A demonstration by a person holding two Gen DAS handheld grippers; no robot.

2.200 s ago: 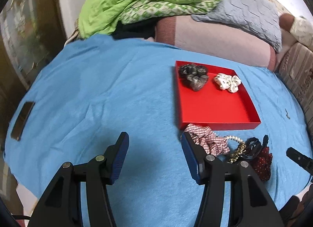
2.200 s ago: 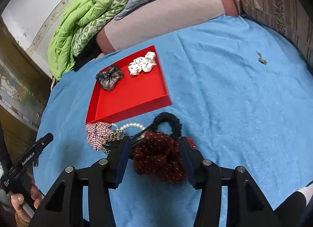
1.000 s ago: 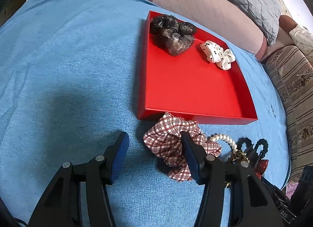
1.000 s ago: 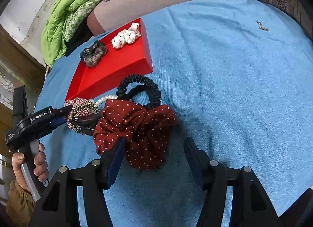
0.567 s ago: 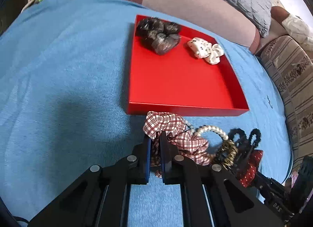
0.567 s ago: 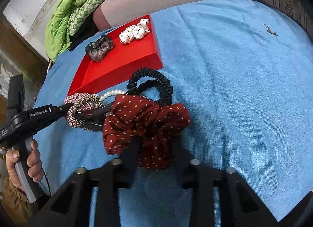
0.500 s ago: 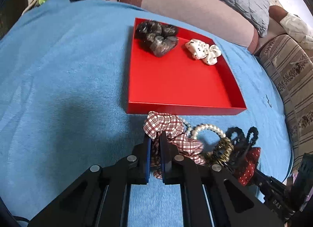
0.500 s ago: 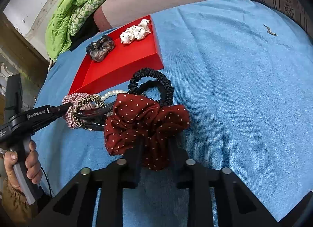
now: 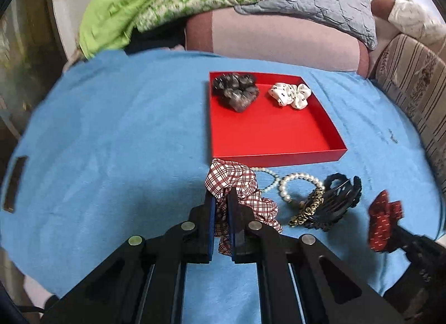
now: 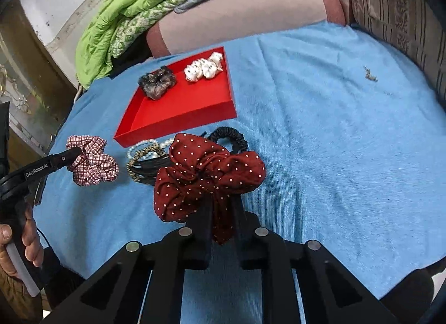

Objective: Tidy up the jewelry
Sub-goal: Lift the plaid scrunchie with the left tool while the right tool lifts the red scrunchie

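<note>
My left gripper is shut on a red-and-white plaid scrunchie, held above the blue cloth; it also shows in the right wrist view. My right gripper is shut on a dark red polka-dot scrunchie, lifted off the cloth; it also shows in the left wrist view. A red tray holds a dark grey scrunchie and a white dotted scrunchie. A pearl bracelet, a leopard-print band and a black claw clip lie just in front of the tray.
A black hair tie lies behind the polka-dot scrunchie. Pink, grey and green bedding is piled behind the tray. A striped cushion is at the right. A dark flat object lies at the cloth's left edge.
Both grippers have shut, each on its scrunchie, and lifted it away from the pile. The left view has pulled back and up from the tray.
</note>
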